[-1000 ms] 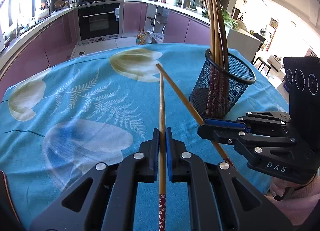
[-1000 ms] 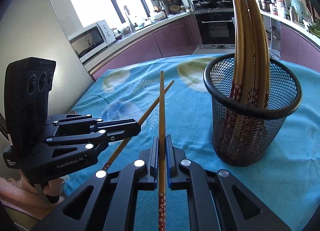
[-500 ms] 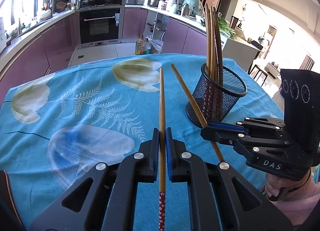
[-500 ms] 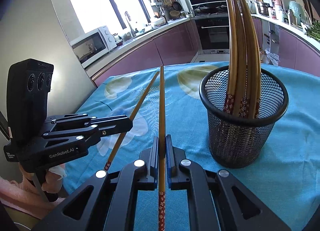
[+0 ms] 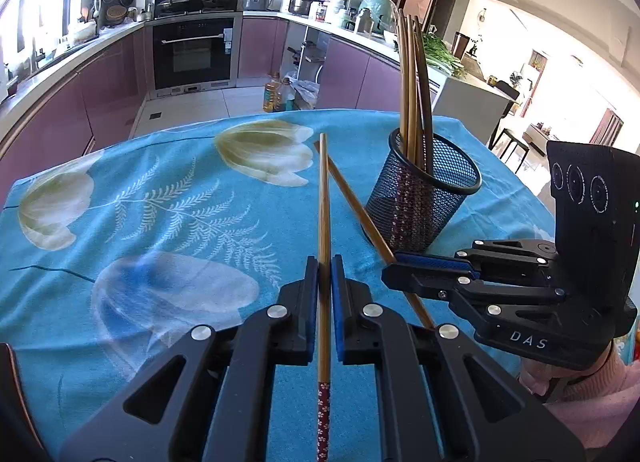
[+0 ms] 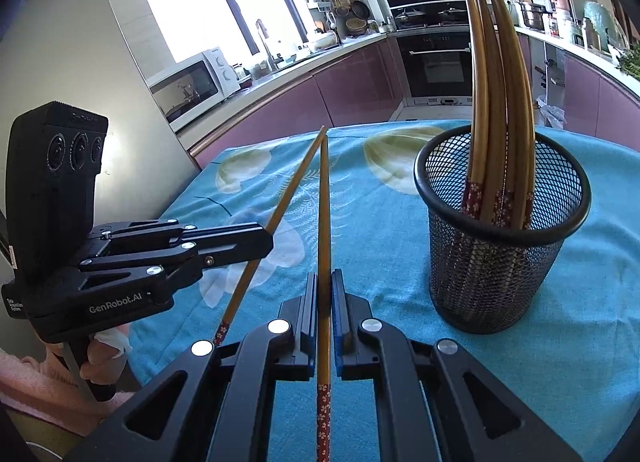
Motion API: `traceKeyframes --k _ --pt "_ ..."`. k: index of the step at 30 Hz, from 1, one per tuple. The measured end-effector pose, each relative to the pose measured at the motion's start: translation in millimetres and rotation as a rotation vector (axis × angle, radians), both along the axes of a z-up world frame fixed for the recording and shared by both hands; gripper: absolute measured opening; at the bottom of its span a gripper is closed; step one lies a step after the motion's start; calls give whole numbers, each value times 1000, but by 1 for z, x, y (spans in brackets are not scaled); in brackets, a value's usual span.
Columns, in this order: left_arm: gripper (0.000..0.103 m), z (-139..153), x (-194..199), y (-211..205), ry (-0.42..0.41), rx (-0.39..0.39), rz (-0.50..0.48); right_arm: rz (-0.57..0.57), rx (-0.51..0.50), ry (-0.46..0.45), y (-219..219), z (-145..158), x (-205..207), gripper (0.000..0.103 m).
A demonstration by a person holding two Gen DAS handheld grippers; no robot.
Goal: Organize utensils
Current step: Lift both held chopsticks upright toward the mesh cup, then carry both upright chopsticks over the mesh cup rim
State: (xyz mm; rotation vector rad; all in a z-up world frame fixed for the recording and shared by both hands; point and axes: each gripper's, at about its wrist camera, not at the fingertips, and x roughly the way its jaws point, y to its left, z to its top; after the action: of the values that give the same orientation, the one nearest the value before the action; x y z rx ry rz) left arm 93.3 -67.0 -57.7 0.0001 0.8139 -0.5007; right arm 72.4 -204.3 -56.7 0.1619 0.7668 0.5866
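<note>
My left gripper (image 5: 324,266) is shut on a wooden chopstick (image 5: 323,198) that points forward above the table. My right gripper (image 6: 324,280) is shut on a second chopstick (image 6: 324,202). In the left wrist view the right gripper (image 5: 390,267) is to the right with its chopstick (image 5: 352,198) crossing mine near the tips. In the right wrist view the left gripper (image 6: 269,240) is at the left, its chopstick (image 6: 286,196) angled toward mine. A black mesh holder (image 5: 422,198) with several chopsticks stands at the right, also in the right wrist view (image 6: 500,238).
The table carries a blue cloth with tulip prints (image 5: 160,202). Its far edge (image 5: 240,116) drops to the kitchen floor. Purple cabinets and an oven (image 5: 194,50) stand beyond. A microwave (image 6: 192,82) sits on the counter at the left.
Both grippers have drawn back and risen from the holder, which looks smaller and farther. The two chopstick tips have come closer together and now cross.
</note>
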Motion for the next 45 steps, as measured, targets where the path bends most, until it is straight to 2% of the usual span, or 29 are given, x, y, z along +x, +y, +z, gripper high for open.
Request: traceKeyframes --k 6,9,23,45 --pt "11 -2 2 -2 10 4 -7 5 5 -13 0 3 -2 6" --pt "8 -3 3 -3 11 10 -10 5 6 -13 -1 3 -3 6" --pt "8 1 0 -3 -3 -2 -14 -24 1 -25 -8 6 -3 6" --pt "8 20 -12 -4 -49 -34 -42 -64 6 -115 -26 30 -13 6"
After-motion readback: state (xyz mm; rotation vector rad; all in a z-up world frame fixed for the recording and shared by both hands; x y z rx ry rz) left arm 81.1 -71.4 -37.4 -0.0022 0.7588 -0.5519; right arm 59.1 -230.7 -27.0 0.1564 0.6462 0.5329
